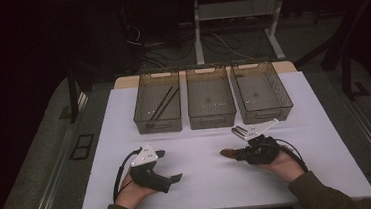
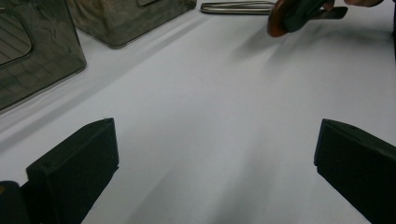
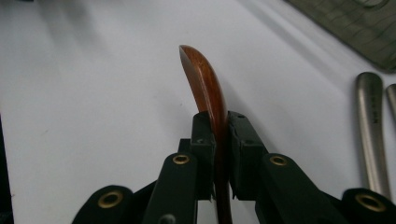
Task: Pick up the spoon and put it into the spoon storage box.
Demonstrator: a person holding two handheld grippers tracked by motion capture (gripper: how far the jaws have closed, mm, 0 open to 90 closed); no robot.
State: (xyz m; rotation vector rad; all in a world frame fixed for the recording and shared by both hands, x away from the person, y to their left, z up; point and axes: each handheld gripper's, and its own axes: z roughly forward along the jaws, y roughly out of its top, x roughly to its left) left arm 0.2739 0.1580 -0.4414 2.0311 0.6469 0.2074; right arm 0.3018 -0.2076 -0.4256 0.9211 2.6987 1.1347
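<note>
A brown wooden spoon (image 3: 205,84) stands on edge between the two black jaws of my right gripper (image 3: 222,126), which is shut on it; the spoon's bowl sticks out past the pads just above the white table. In the high view the right gripper (image 1: 237,153) is at the front right, with the wooden spoon (image 1: 227,153) pointing left from it. My left gripper (image 1: 170,165) rests at the front left, jaws wide apart. In the left gripper view the left gripper (image 2: 215,140) has nothing but bare table between its jaws, and the wooden spoon (image 2: 278,21) shows at the top right.
Three translucent grey bins stand in a row at the back: the left bin (image 1: 158,117) holds dark sticks, then the middle bin (image 1: 212,116) and the right bin (image 1: 265,112). Metal utensils (image 1: 238,130) lie in front of the right bin; their handles (image 3: 371,126) lie beside the right gripper.
</note>
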